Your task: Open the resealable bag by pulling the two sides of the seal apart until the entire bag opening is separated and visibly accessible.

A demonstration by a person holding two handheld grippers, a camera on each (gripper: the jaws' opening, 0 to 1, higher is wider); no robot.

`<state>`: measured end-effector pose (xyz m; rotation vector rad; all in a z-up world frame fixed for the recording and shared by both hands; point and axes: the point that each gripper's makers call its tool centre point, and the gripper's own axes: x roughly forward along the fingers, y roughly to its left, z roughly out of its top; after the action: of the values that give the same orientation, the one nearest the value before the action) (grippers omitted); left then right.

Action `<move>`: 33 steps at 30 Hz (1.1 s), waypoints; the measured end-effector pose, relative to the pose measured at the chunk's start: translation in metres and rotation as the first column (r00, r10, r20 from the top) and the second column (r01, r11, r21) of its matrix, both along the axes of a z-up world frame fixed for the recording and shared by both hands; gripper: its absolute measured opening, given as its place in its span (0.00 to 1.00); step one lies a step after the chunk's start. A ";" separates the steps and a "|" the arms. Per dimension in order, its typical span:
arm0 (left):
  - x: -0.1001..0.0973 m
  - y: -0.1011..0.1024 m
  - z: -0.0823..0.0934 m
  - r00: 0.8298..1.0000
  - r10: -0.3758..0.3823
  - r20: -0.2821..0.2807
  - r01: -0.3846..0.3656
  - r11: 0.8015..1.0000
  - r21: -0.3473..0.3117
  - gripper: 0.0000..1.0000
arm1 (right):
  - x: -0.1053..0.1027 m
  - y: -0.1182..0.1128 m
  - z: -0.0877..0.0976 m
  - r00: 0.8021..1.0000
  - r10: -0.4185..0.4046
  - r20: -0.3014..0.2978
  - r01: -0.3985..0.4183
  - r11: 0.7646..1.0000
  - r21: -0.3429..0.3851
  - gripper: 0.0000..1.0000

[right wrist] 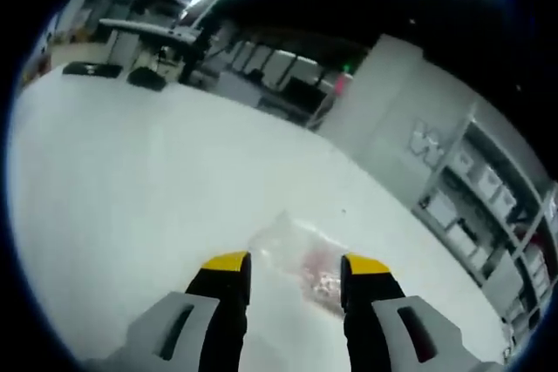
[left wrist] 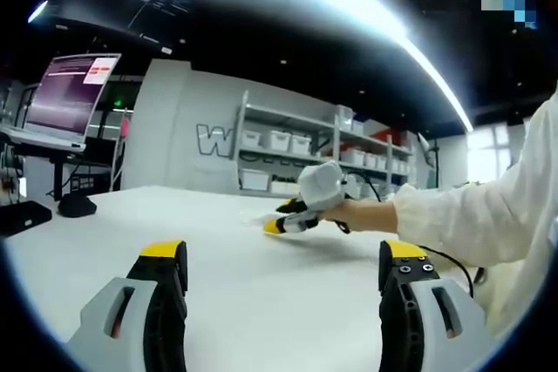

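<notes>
We see the clear plastic resealable bag [right wrist: 292, 254] lying flat on the white bench [right wrist: 131, 198], with some small pinkish contents showing through it. In the right gripper view it sits just ahead of the right hand-held gripper [right wrist: 296, 265], whose yellow-tipped jaws stand spread, one on each side of the bag's near end; we cannot tell whether they touch it. In the left gripper view the right hand-held gripper [left wrist: 281, 218] comes in from the right, low over the bench [left wrist: 174, 215], carried by a hand [left wrist: 366, 213] in a white sleeve [left wrist: 488, 206]; the bag itself is too faint there for us to make out. The left hand-held gripper [left wrist: 285, 259] is well apart from it, its jaws spread wide with nothing between them. Further out we see a grey shelving rack [left wrist: 296, 154] with white bins against a wall, and a lit monitor [left wrist: 74, 89] at the left.
</notes>
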<state>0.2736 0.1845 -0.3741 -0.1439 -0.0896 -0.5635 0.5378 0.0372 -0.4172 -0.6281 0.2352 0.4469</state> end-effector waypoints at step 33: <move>0.000 0.001 -0.001 1.000 0.002 -0.002 -0.002 1.000 -0.006 0.89 | 0.012 0.004 -0.011 1.000 0.001 -0.018 -0.001 1.000 0.024 0.33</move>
<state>0.2741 0.1854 -0.3755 -0.1502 -0.0894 -0.5612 0.5495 0.0411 -0.4282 -0.6007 0.2458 0.4558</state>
